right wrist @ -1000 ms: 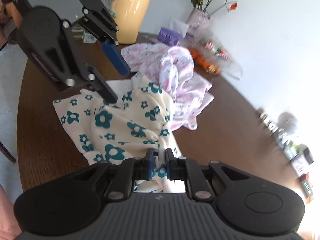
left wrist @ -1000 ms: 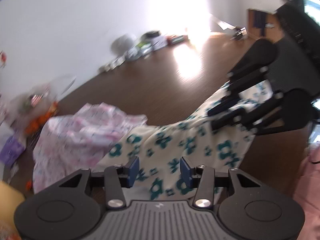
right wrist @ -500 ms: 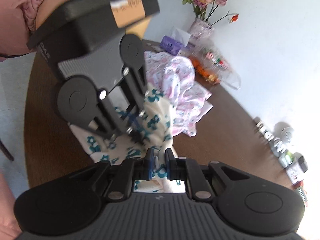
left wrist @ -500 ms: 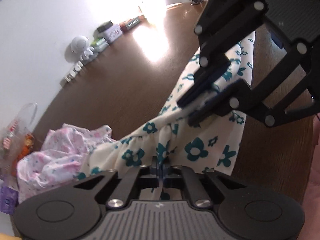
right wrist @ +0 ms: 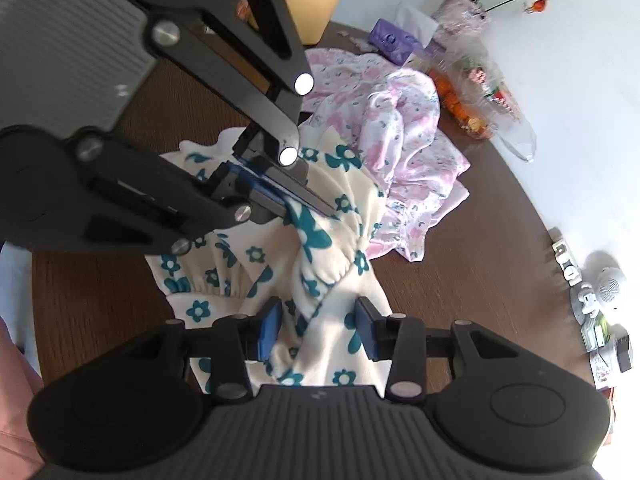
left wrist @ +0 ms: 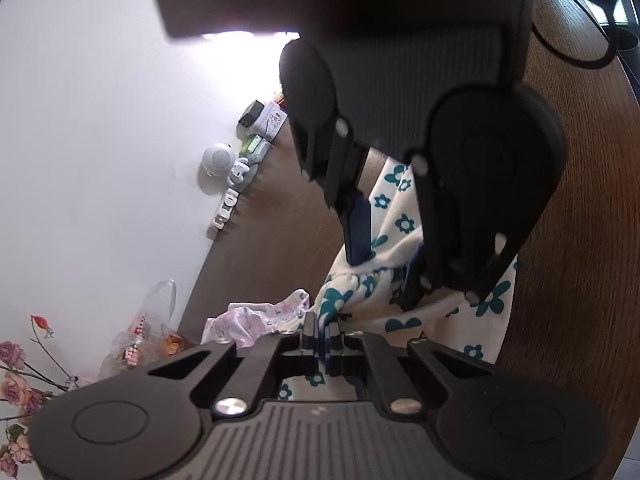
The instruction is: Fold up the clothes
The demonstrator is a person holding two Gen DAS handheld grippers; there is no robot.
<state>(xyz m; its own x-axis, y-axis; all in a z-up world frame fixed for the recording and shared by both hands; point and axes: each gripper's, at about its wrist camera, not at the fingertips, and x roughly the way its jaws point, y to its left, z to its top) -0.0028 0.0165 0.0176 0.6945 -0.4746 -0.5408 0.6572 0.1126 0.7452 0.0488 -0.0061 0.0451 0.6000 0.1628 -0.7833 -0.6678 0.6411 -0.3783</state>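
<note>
Brown wooden worktop [right wrist: 472,256] against a white wall. Cream garment with teal flowers [right wrist: 320,248] bunched at centre, partly lifted off the wood. Left gripper [right wrist: 280,196] with fingers pressed together, pinching a gathered fold of that cloth. Right gripper [right wrist: 318,326] with blue fingers [right wrist: 268,328] spread apart, straddling the fabric's near end without clamping it. Pink floral garment [right wrist: 404,128] crumpled just behind, touching the cream one. Farther back, a plastic bag of oranges [right wrist: 476,92], a vase of flowers [right wrist: 464,12], and a small white speaker [right wrist: 610,284] by the wall.
</note>
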